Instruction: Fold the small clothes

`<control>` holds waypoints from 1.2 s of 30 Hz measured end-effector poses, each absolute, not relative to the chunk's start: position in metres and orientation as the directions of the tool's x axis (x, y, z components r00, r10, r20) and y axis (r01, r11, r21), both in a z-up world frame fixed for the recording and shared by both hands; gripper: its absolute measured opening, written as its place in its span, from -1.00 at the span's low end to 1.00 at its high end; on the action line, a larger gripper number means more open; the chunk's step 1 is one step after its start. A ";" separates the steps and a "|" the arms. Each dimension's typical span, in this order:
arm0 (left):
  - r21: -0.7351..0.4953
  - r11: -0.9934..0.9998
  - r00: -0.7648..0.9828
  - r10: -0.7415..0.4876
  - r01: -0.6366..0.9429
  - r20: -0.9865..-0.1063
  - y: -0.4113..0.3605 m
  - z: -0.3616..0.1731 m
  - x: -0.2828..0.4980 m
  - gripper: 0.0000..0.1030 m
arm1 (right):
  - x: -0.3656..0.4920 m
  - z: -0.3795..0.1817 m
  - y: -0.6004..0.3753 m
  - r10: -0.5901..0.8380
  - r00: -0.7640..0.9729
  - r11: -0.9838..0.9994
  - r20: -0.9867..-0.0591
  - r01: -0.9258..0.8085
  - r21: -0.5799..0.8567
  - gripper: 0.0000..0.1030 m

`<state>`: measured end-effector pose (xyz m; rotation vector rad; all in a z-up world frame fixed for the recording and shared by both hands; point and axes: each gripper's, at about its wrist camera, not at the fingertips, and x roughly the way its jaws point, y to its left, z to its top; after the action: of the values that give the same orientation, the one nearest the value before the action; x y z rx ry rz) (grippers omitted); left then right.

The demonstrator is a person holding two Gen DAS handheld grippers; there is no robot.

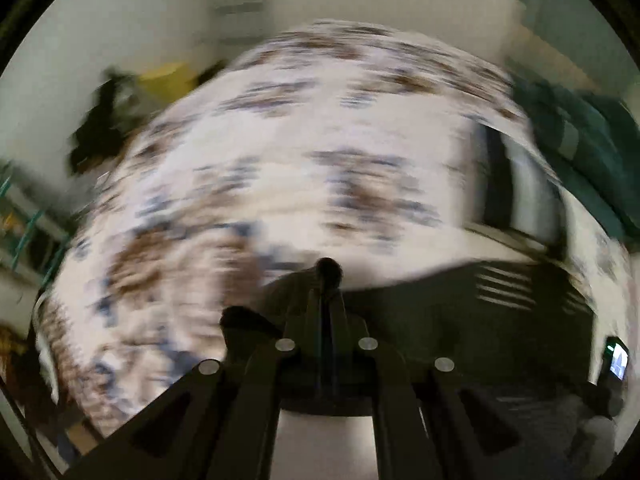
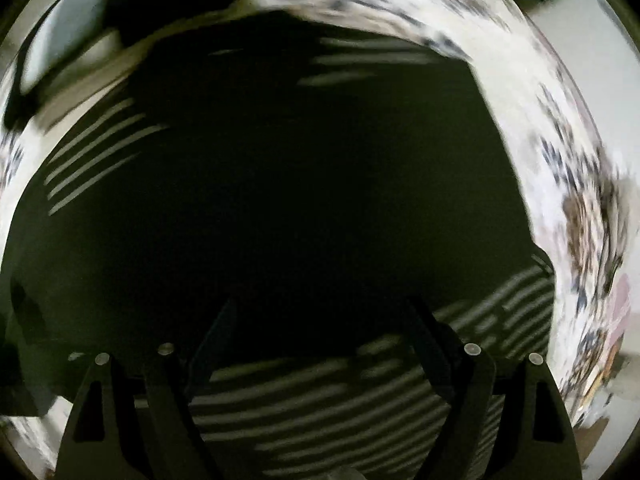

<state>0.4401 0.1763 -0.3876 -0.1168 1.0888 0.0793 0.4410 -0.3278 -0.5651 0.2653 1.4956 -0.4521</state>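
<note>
A dark garment with thin white stripes [image 1: 460,304] lies on a bed covered by a white floral bedspread [image 1: 300,140]; the whole left wrist view is motion-blurred. My left gripper [image 1: 327,276] is shut, and a dark pinch of that garment shows at its tips. In the right wrist view the dark striped garment [image 2: 300,180] fills most of the frame, with the floral bedspread [image 2: 540,120] around it. My right gripper [image 2: 320,320] hangs straight above the cloth, its jaws wide open with nothing between them.
A green blanket [image 1: 584,140] lies at the bed's right edge beside a black-and-white folded item [image 1: 516,188]. A dark heap [image 1: 100,120] and a yellow object [image 1: 164,76] sit beyond the bed's left side. A small lit screen [image 1: 618,360] shows at lower right.
</note>
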 end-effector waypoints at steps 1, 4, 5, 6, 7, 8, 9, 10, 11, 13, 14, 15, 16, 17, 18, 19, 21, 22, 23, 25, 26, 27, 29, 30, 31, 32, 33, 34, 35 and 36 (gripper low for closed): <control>-0.068 0.994 0.461 -0.018 -0.090 -0.887 0.147 -0.388 0.443 -0.97 | 0.438 -0.565 -0.343 -0.100 0.014 0.879 -0.995 0.470 -0.082 0.68; -0.147 0.989 0.433 -0.131 -0.002 -0.892 0.043 -0.396 0.449 -0.97 | 0.423 -0.569 -0.372 -0.069 0.022 0.839 -0.997 0.542 -0.046 0.68; -0.169 0.985 0.423 -0.162 0.022 -0.892 0.009 -0.401 0.450 -0.97 | 0.414 -0.570 -0.384 -0.062 0.024 0.826 -0.998 0.562 -0.038 0.68; -0.193 0.980 0.408 -0.196 0.049 -0.892 -0.027 -0.406 0.450 -0.97 | 0.405 -0.569 -0.403 -0.052 0.025 0.812 -0.998 0.583 -0.028 0.68; -0.219 0.972 0.390 -0.233 0.081 -0.891 -0.073 -0.414 0.450 -0.97 | 0.396 -0.568 -0.422 -0.041 0.022 0.797 -0.999 0.603 -0.019 0.68; -0.229 0.968 0.376 -0.249 0.099 -0.892 -0.099 -0.419 0.450 -0.97 | 0.386 -0.568 -0.442 -0.034 0.019 0.781 -0.999 0.625 -0.015 0.68; -0.247 0.960 0.350 -0.279 0.134 -0.894 -0.144 -0.430 0.449 -0.97 | 0.376 -0.567 -0.456 -0.026 0.017 0.766 -1.000 0.642 -0.009 0.68; -0.252 0.955 0.335 -0.291 0.153 -0.896 -0.172 -0.436 0.448 -0.97 | 0.368 -0.566 -0.474 -0.019 0.015 0.752 -1.000 0.659 -0.004 0.68; -0.258 0.950 0.314 -0.302 0.174 -0.900 -0.201 -0.443 0.448 -0.97 | 0.360 -0.565 -0.495 -0.017 0.014 0.737 -1.000 0.676 -0.003 0.68; -0.263 0.941 0.277 -0.316 0.212 -0.907 -0.260 -0.461 0.445 -0.97 | 0.349 -0.564 -0.534 -0.015 0.009 0.715 -1.000 0.699 -0.004 0.68; -0.261 0.938 0.262 -0.318 0.228 -0.911 -0.282 -0.469 0.444 -0.97 | 0.343 -0.563 -0.552 -0.014 0.011 0.705 -1.000 0.709 -0.002 0.68; -0.256 0.935 0.247 -0.316 0.246 -0.916 -0.305 -0.476 0.443 -0.97 | 0.336 -0.562 -0.569 -0.017 0.010 0.696 -1.000 0.718 -0.005 0.68; -0.250 0.931 0.230 -0.313 0.265 -0.921 -0.327 -0.484 0.444 -0.96 | 0.331 -0.561 -0.584 -0.015 0.009 0.687 -1.000 0.726 -0.004 0.68; -0.237 0.931 0.213 -0.301 0.278 -0.930 -0.345 -0.493 0.445 -0.94 | 0.326 -0.564 -0.599 -0.007 0.012 0.682 -1.000 0.731 0.004 0.68; -0.222 0.932 0.206 -0.286 0.286 -0.936 -0.357 -0.499 0.445 -0.89 | 0.321 -0.564 -0.611 0.002 0.016 0.679 -1.000 0.734 0.013 0.68; -0.211 0.933 0.201 -0.276 0.293 -0.940 -0.370 -0.504 0.444 -0.89 | 0.316 -0.563 -0.620 0.011 0.019 0.678 -1.000 0.734 0.022 0.68; -0.191 0.935 0.228 -0.264 0.298 -0.937 -0.381 -0.503 0.439 -0.89 | 0.305 -0.560 -0.639 0.047 0.037 0.685 -0.998 0.726 0.059 0.68; -0.177 0.939 0.256 -0.256 0.295 -0.932 -0.381 -0.500 0.437 -0.89 | 0.302 -0.558 -0.643 0.066 0.041 0.692 -0.997 0.718 0.075 0.68; -0.172 0.941 0.283 -0.256 0.292 -0.924 -0.377 -0.495 0.436 -0.82 | 0.298 -0.556 -0.648 0.098 0.044 0.700 -0.994 0.707 0.101 0.68; -0.150 0.946 0.340 -0.247 0.287 -0.907 -0.360 -0.484 0.433 -0.24 | 0.287 -0.551 -0.664 0.159 0.066 0.703 -0.985 0.693 0.160 0.64; -0.142 0.950 0.360 -0.240 0.278 -0.902 -0.345 -0.479 0.432 0.55 | 0.281 -0.539 -0.653 0.191 0.091 0.700 -0.977 0.686 0.200 0.53; -0.135 0.957 0.381 -0.228 0.256 -0.896 -0.326 -0.475 0.430 1.00 | 0.279 -0.534 -0.654 0.215 0.119 0.699 -0.969 0.675 0.238 0.05; -0.081 0.979 0.420 -0.154 0.185 -0.894 -0.271 -0.470 0.422 1.00 | 0.285 -0.524 -0.642 0.268 0.131 0.714 -0.955 0.639 0.288 -0.30; -0.041 0.988 0.428 -0.101 0.148 -0.898 -0.250 -0.473 0.419 1.00 | 0.293 -0.521 -0.640 0.299 0.145 0.716 -0.943 0.619 0.322 -0.30; 0.008 0.995 0.428 -0.034 0.096 -0.903 -0.218 -0.476 0.414 1.00 | 0.301 -0.518 -0.637 0.328 0.165 0.715 -0.930 0.600 0.358 -0.30; 0.051 0.998 0.418 0.030 0.040 -0.908 -0.184 -0.481 0.409 1.00 | 0.319 -0.516 -0.630 0.369 0.188 0.714 -0.910 0.570 0.407 -0.30; 0.086 0.996 0.406 0.079 -0.003 -0.910 -0.161 -0.485 0.405 1.00 | 0.336 -0.517 -0.622 0.396 0.201 0.713 -0.896 0.547 0.438 -0.22; 0.138 0.989 0.387 0.150 -0.061 -0.910 -0.130 -0.491 0.399 1.00 | 0.354 -0.518 -0.613 0.419 0.214 0.712 -0.882 0.526 0.465 -0.10; 0.176 0.978 0.371 0.204 -0.108 -0.906 -0.106 -0.497 0.394 1.00 | 0.376 -0.521 -0.603 0.434 0.223 0.716 -0.873 0.503 0.484 -0.04; 0.210 0.965 0.351 0.253 -0.157 -0.902 -0.080 -0.503 0.388 1.00 | 0.393 -0.525 -0.593 0.444 0.224 0.723 -0.868 0.483 0.494 0.05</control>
<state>0.3880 -0.0799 -0.5034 0.0923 1.1836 0.2662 0.3929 -0.5930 -0.5246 0.8328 1.3940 -0.0324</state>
